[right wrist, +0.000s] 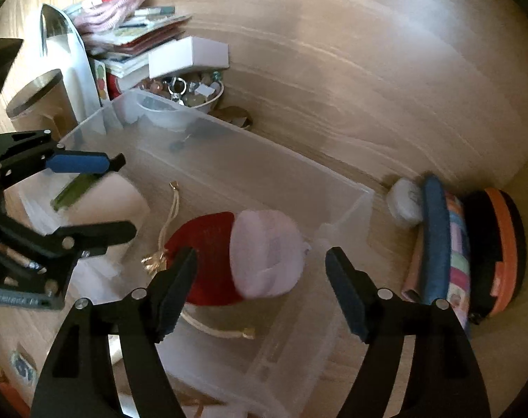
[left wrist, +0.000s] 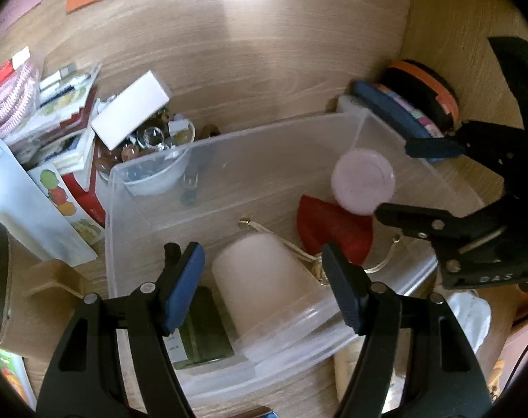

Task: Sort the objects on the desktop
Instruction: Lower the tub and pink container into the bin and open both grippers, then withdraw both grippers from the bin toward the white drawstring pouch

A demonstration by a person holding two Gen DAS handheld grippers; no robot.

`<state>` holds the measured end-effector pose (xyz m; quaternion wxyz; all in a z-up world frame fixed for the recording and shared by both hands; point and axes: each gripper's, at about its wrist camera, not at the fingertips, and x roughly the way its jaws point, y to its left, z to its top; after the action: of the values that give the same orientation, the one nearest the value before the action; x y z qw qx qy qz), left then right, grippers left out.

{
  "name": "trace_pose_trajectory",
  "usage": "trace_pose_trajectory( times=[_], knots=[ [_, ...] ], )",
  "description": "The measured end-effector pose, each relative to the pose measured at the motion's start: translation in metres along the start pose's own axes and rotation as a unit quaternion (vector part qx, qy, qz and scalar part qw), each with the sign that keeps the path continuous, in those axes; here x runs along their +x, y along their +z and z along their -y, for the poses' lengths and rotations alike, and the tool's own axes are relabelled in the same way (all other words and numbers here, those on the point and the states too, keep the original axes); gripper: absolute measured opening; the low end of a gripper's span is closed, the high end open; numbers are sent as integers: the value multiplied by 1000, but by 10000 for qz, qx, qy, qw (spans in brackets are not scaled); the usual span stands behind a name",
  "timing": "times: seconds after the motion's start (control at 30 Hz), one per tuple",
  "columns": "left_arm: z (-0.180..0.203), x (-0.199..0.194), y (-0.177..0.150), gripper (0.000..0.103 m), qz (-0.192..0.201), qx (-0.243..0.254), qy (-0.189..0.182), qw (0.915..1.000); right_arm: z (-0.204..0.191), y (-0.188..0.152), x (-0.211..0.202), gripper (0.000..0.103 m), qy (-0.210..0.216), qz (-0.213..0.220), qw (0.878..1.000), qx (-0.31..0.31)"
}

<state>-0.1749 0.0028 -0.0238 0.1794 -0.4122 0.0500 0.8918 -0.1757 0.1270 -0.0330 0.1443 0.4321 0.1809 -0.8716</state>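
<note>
A clear plastic bin (left wrist: 229, 146) (right wrist: 347, 205) sits on the wooden desk. Inside lie a red pouch with a cream cord (left wrist: 333, 230) (right wrist: 208, 261), a pale pink cylinder on its side (left wrist: 267, 285) (right wrist: 121, 202), a green item (left wrist: 201, 327) and a round pale lilac jar (left wrist: 363, 183) (right wrist: 267, 252). The jar looks blurred, just over the pouch. My left gripper (left wrist: 264, 278) is open over the pink cylinder. My right gripper (right wrist: 260, 285) (left wrist: 400, 177) is open with the jar between its fingers, not touching them.
A bowl of beads and trinkets (left wrist: 152, 142) (right wrist: 184, 94), a white box (left wrist: 131, 115), stacked packets (left wrist: 55, 104) and a metal cup (right wrist: 41, 97) crowd the left. A white case (right wrist: 405, 202), a blue-edged pouch (right wrist: 438, 240) and an orange-rimmed black case (right wrist: 497, 250) stand at the right.
</note>
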Motion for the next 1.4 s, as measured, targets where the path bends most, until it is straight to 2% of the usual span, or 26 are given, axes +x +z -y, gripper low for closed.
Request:
trace_pose_trajectory(
  times=[0.23,0.3,0.37,0.6,0.97,1.2,1.27,1.33,1.4],
  knots=[
    [7,-32,2,74,391,141,98,9991,14,-17,-49,74,-126,381,9988,281],
    [9,-43,-1,74,494,154,138,9986,15,-24,-63,79,-177,485,9981,329],
    [11,-53,-5,74,552,159,119,9983,16,-34,-77,80,-227,594,9972,384],
    [33,-76,-32,80,610,337,142,9975,17,-71,-92,80,-201,556,9961,662],
    [90,-81,-89,81,186,590,-203,9979,22,-128,-101,80,-54,473,9935,1035],
    [114,-75,-114,81,-43,631,-287,9976,28,-157,-107,80,35,422,9920,1191],
    [119,-74,-119,78,-91,643,-440,9969,29,-165,-108,80,95,410,9916,1225],
    [124,-73,-124,67,-176,632,-718,9953,29,-172,-109,80,125,404,9912,1252],
    [129,-70,-126,59,-251,673,-786,9943,29,-178,-109,80,174,403,9908,1281]
  ],
)
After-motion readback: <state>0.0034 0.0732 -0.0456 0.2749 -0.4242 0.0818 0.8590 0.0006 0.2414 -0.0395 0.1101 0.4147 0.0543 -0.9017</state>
